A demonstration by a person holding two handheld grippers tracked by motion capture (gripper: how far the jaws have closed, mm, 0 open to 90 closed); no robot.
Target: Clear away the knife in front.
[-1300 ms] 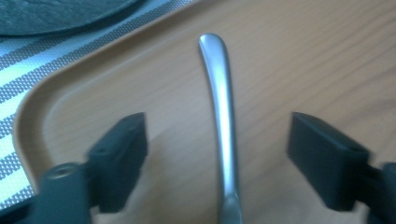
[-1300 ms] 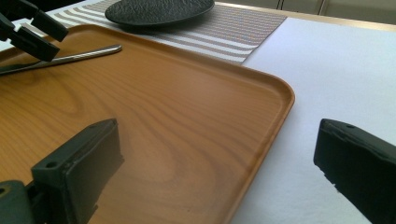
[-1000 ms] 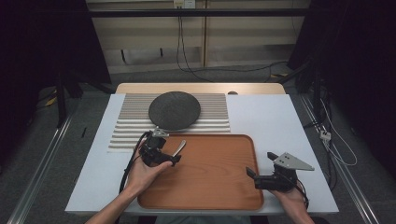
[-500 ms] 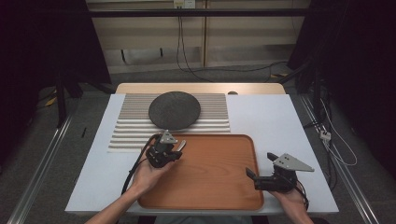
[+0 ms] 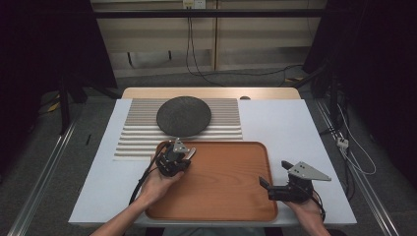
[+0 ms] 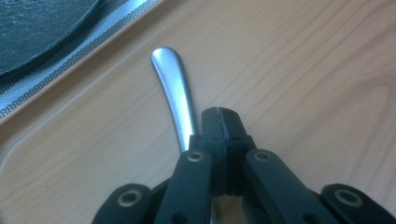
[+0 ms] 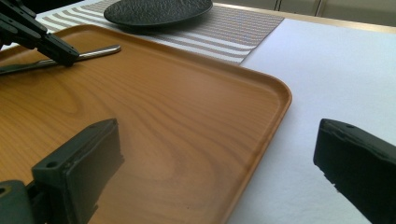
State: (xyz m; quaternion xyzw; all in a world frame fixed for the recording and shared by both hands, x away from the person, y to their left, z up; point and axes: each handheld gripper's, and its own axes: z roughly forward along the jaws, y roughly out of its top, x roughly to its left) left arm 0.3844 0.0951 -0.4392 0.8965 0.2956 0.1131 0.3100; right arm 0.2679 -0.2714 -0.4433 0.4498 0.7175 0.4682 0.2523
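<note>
The left gripper [image 6: 218, 114] has just closed its fingers, which meet beside the metal utensil handle [image 6: 175, 95] at the wooden tray's [image 5: 231, 196] ten o'clock corner, apparently missing it, while the right gripper's [image 5: 275, 189] fingers gape wide.

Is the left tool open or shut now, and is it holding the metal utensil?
Shut. The left tool has its jaws pressed together beside the metal utensil on the tray. Whether it holds the utensil, I cannot tell.

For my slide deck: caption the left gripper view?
Left claw shut beside a metal utensil handle on the wooden tray.
</note>
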